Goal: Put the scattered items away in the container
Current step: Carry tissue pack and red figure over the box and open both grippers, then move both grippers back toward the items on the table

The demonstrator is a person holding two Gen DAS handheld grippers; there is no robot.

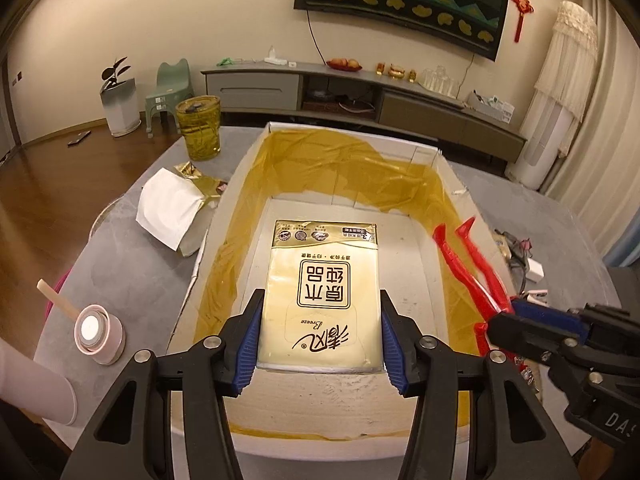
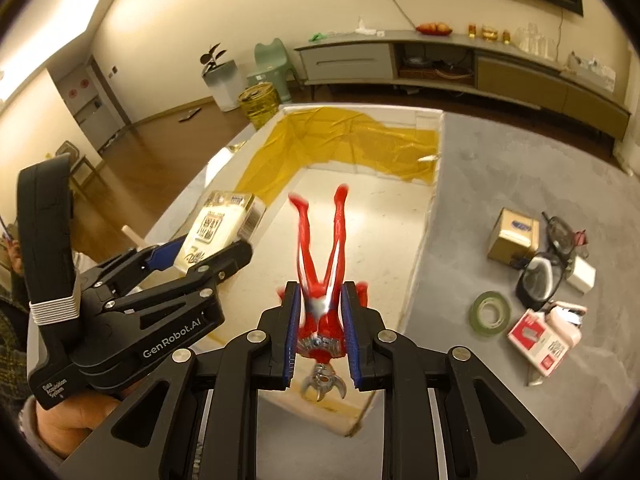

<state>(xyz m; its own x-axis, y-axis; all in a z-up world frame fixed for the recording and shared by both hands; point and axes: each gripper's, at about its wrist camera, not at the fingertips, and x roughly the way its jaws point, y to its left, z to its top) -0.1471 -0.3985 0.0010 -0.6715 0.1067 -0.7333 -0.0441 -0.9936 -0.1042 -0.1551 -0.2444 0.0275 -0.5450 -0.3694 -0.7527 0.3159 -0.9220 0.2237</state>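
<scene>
A white cardboard box [image 1: 224, 216] lined with yellow tape sits on the grey table. My left gripper [image 1: 320, 300] is shut on a cream tissue pack [image 1: 320, 264], held tilted inside the box near its left wall. From the right wrist view, the left gripper [image 2: 208, 250] and the tissue pack [image 2: 216, 224] appear at the left. My right gripper [image 2: 320, 290] is shut on a red and silver toy figure [image 2: 320, 320], head toward the camera and legs pointing forward over the box floor [image 2: 380, 220]. In the left wrist view the toy figure's legs [image 1: 460, 268] cross the box's right wall.
Right of the box lie a gold carton [image 2: 514, 236], a green tape roll [image 2: 490, 314], a red-and-white pack [image 2: 540, 340], glasses and a white charger [image 2: 580, 276]. Left of it are a white bag [image 1: 168, 208], a yellow jar [image 1: 200, 128] and a pink round item [image 1: 96, 332].
</scene>
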